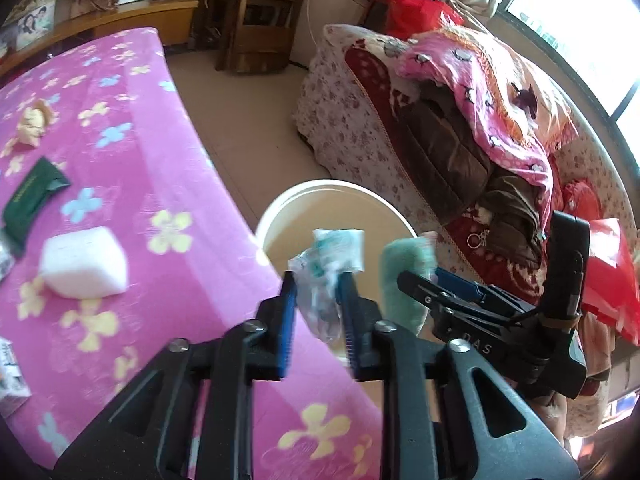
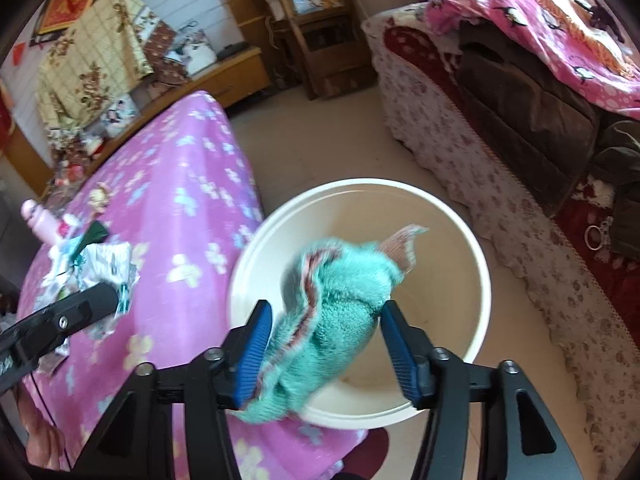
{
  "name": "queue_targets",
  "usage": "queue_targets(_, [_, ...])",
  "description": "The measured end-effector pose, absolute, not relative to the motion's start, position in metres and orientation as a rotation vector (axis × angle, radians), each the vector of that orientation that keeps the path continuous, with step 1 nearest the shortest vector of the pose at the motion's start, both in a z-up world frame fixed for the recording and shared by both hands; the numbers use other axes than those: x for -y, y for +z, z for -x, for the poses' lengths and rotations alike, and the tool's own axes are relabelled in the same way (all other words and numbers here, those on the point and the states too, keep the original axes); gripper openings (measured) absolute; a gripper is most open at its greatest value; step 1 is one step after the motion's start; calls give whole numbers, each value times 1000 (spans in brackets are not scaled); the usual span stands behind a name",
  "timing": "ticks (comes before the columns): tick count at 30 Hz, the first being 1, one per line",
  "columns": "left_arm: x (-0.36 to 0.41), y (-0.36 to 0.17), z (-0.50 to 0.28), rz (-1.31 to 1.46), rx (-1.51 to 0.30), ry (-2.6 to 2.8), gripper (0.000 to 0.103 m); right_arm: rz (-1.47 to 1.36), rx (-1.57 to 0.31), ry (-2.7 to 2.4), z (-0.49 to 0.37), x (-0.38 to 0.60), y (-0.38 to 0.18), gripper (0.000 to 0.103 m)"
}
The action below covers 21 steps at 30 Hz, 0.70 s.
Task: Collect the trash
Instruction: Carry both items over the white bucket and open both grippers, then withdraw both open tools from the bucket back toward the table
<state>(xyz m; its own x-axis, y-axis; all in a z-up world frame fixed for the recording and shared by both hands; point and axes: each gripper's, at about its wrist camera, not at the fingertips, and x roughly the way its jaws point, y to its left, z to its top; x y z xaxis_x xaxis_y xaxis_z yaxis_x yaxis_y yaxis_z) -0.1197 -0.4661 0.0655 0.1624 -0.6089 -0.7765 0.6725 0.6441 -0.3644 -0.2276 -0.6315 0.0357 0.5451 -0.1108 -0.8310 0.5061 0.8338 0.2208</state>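
My left gripper (image 1: pixel 318 280) is shut on a crumpled clear plastic wrapper with teal print (image 1: pixel 328 268), held by the table edge just short of the cream bucket (image 1: pixel 304 196). My right gripper (image 2: pixel 328 314) stands open above the bucket (image 2: pixel 472 248); a teal towel with a striped edge (image 2: pixel 336 312) hangs between its jaws, blurred, touching the left finger (image 2: pixel 256 340). The towel also shows in the left wrist view (image 1: pixel 404 276). The wrapper and left gripper show in the right wrist view (image 2: pixel 100 272).
A pink flowered cloth covers the table (image 1: pixel 132 152). On it lie a white foam block (image 1: pixel 84 262), a dark green packet (image 1: pixel 32 196), a crumpled beige wad (image 1: pixel 34 120) and a small box (image 1: pixel 12 376). A cluttered sofa (image 1: pixel 460 148) stands right of the bucket.
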Motion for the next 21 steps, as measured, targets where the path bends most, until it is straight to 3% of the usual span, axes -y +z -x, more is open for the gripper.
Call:
queue_targets(3, [473, 60, 121, -55, -1068, -916, 56, -497, -917, -421, 233, 640, 35, 64])
queue_targets(21, [419, 72, 129, -173, -951, -715, 56, -455, -899, -337, 230, 591, 56, 65])
